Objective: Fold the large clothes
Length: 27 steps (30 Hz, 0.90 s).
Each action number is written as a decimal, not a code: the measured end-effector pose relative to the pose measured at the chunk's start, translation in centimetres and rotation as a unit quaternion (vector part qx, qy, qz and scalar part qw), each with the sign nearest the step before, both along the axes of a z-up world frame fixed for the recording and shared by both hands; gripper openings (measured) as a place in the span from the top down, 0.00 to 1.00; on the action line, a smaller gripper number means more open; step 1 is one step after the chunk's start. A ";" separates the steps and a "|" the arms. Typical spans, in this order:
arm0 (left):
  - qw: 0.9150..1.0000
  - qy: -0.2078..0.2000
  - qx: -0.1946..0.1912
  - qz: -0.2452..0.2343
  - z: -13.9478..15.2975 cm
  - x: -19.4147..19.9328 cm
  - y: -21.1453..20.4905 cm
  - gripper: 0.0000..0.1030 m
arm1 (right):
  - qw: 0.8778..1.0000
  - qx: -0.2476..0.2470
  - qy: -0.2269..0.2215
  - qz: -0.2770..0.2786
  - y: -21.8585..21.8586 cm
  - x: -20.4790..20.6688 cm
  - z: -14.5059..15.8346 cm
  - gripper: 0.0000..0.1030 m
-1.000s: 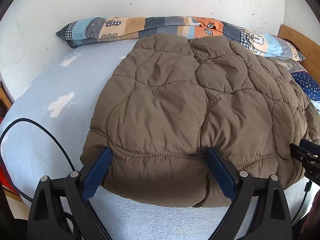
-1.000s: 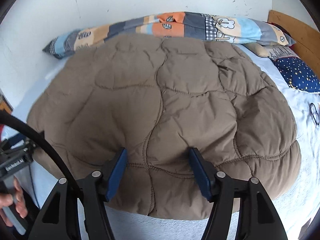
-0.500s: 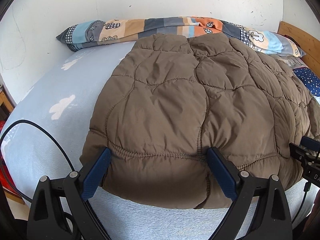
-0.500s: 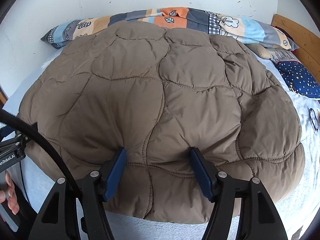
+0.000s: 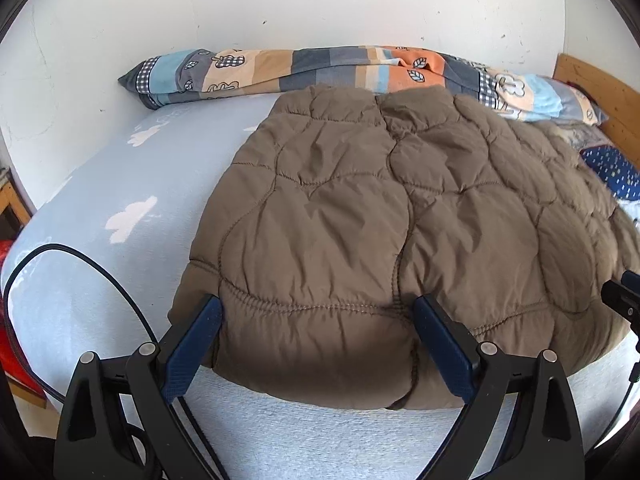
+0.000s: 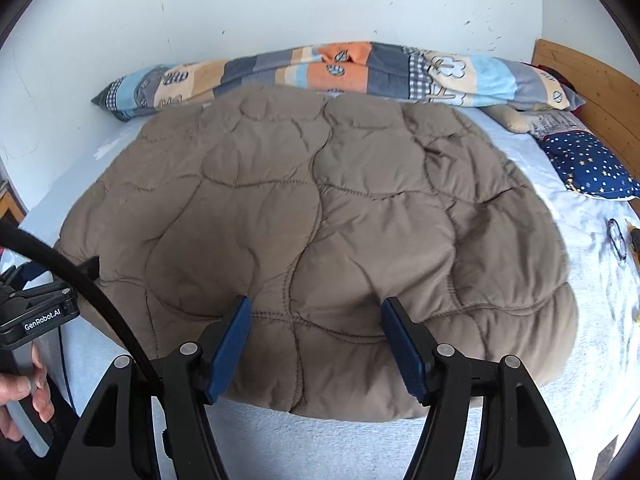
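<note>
Left wrist view: your left gripper has its fingers spread wide, one at each side of the jacket's near hem, and whether the pads press it you cannot tell; nothing is pinched between them. In the right wrist view your right gripper is the same, fingers well apart over the near edge and holding nothing.

Over the last second little has changed on the left. On the right, the jacket now sits smaller and farther off in the picture and more bed shows in front of the fingers, so that hand seems to have drawn back and up a touch. I read that as a fold just laid and let go, with you stepping off to judge the next one.

The jacket lies as a puffy brown bundle on the bed, its far edge against the patchwork quilt by the wall, a starry cushion off to the right.
</note>
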<state>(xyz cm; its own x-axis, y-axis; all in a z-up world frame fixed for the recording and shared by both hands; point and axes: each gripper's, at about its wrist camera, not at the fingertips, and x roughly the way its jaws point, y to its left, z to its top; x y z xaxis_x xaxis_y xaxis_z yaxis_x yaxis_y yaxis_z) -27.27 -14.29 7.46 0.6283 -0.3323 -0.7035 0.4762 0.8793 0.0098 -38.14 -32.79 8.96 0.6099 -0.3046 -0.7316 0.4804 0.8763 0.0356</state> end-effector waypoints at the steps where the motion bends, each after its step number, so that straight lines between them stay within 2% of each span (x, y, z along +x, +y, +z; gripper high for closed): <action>1: 1.000 0.003 -0.003 -0.005 0.4 0.1 -0.1 0.07 | 1.000 -0.001 -0.006 -0.005 -0.2 -0.3 0.3 0.30; 5: 0.999 0.003 -0.019 -0.033 3.5 1.5 -1.0 0.07 | 0.999 0.021 -0.037 -0.033 -2.4 -1.0 2.0 0.30; 10: 0.998 0.014 0.013 -0.065 6.4 6.4 -4.7 0.07 | 0.993 0.068 -0.068 -0.063 -7.0 0.1 4.7 0.30; 13: 0.997 0.028 0.015 -0.067 7.0 10.1 -7.1 0.06 | 0.991 0.070 -0.078 -0.077 -9.7 1.7 6.6 0.26; 16: 0.998 0.049 0.011 -0.048 6.6 14.2 -9.2 0.07 | 0.992 0.077 -0.060 -0.084 -12.8 4.6 7.1 0.24; 19: 0.995 0.087 0.005 -0.037 5.2 17.9 -10.8 0.07 | 0.992 0.074 -0.027 -0.100 -16.1 7.4 6.3 0.24; 23: 0.991 0.126 0.034 -0.019 2.6 22.1 -12.5 0.09 | 0.988 0.087 0.015 -0.126 -20.4 10.4 3.9 0.24; 27: 0.984 0.168 0.056 -0.019 0.2 24.9 -13.9 0.10 | 0.980 0.128 0.064 -0.136 -23.8 12.7 0.1 0.24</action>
